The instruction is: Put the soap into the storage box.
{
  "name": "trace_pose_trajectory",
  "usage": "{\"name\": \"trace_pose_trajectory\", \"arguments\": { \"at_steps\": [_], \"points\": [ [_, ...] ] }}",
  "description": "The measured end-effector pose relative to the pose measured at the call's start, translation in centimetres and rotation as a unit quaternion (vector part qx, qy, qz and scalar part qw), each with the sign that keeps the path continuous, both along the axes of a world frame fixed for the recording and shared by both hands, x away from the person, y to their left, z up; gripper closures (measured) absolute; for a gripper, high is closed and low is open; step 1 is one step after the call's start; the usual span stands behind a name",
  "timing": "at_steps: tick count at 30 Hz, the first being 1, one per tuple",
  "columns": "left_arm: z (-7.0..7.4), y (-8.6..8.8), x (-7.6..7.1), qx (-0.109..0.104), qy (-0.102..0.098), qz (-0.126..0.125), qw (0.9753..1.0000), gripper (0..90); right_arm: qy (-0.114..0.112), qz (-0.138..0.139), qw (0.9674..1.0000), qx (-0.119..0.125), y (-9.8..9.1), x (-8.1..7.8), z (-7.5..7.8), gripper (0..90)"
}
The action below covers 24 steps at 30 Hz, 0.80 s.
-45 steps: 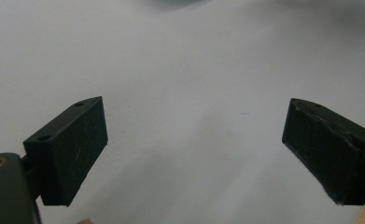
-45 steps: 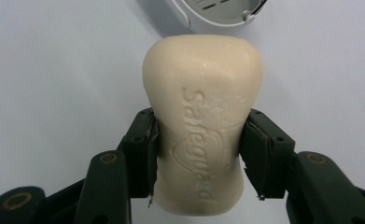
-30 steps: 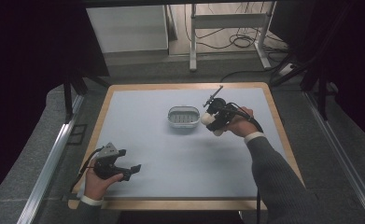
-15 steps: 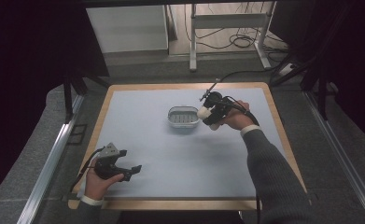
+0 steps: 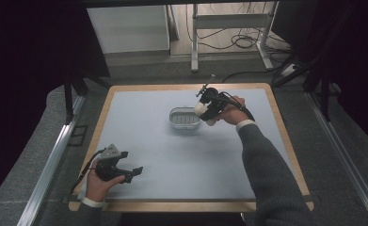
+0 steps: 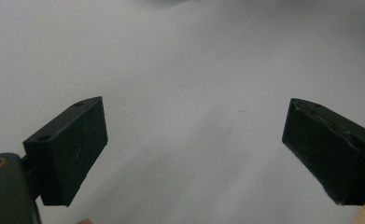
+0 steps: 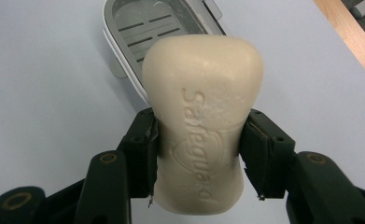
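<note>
Soap bar: cream, embossed "Safeguard" | right gripper: clamped on bar's waist | soap dish: grey, slotted, beyond | left gripper: jaws wide, empty

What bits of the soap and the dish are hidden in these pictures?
- Soap bar: in the right gripper view, its two sides sit behind the right tongs' pads.
- Soap dish: same view, the top edge and the soap cut it off.
- High view: the soap's lettering is too small to read.
</note>
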<state>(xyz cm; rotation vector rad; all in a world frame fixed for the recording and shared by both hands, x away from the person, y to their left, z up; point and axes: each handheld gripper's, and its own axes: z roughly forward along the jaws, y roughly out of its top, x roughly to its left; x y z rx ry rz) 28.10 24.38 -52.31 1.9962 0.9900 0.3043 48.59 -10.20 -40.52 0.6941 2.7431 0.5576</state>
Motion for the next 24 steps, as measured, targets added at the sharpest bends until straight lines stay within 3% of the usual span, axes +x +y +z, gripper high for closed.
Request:
{"name": "trace_pose_trajectory", "arguments": {
  "at_steps": [7,10,24],
  "points": [
    [0.0,0.1,0.0,0.002,-0.002,-0.002,1.0,7.2,0.0,0.011,0.9999,-0.009,1.2,0.7,-0.1,49.5],
    [0.0,0.1,0.0,0.0,-0.002,-0.001,1.0,7.2,-0.011,0.016,0.9998,-0.011,1.7,0.9,0.0,49.5],
    [0.2,0.3,0.0,-0.003,-0.003,0.001,1.0,7.2,-0.005,0.035,0.9991,-0.022,3.8,1.6,0.0,49.5]
  ]
}}
